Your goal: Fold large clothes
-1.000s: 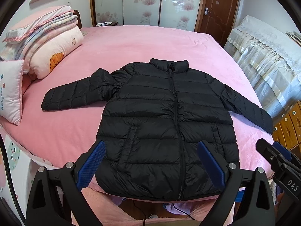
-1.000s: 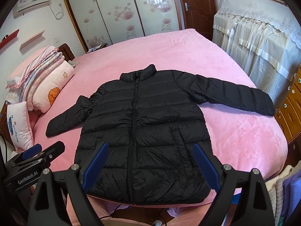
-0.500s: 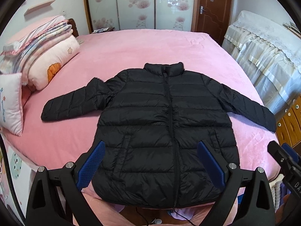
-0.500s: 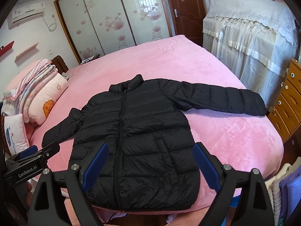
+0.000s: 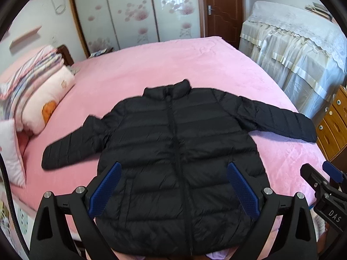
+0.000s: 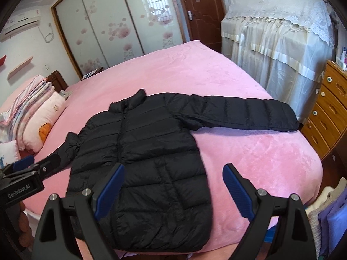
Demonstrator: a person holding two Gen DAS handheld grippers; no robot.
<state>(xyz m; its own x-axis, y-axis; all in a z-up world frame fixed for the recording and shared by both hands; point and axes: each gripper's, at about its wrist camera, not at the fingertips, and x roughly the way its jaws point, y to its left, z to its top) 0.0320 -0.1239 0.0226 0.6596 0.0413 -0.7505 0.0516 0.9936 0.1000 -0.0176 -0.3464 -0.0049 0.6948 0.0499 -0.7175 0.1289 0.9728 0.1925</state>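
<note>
**A:** We see a black puffer jacket (image 5: 177, 151) lying flat, front up and zipped, on a bed covered by a pink blanket (image 5: 173, 65). Collar points toward the far wardrobe doors (image 5: 134, 13); hem sits at the near edge of the bed.

**B:** Both sleeves are spread outward. In the right wrist view, we see the jacket's right-hand sleeve (image 6: 245, 113) stretched toward the wooden dresser (image 6: 327, 106). The other sleeve (image 5: 71, 145) angles down toward the stacked pillows and bedding (image 5: 39, 93).

**A:** We hold the left gripper (image 5: 175, 192) above the hem, its blue-padded fingers (image 5: 105, 191) spread wide with nothing between them. Whether they touch the fabric, we cannot tell.

**B:** The right gripper (image 6: 173, 191) is likewise spread wide and holds nothing. It hangs over the jacket's lower right-hand part and the bare blanket beside it.

**A:** Each gripper shows at the edge of the other's view: the right one (image 5: 323, 192) at the far right, the left one (image 6: 23, 177) at the far left.

**B:** A lace-draped piece of furniture (image 6: 277, 30) stands beyond the bed, beside a brown door (image 6: 201, 10).
</note>
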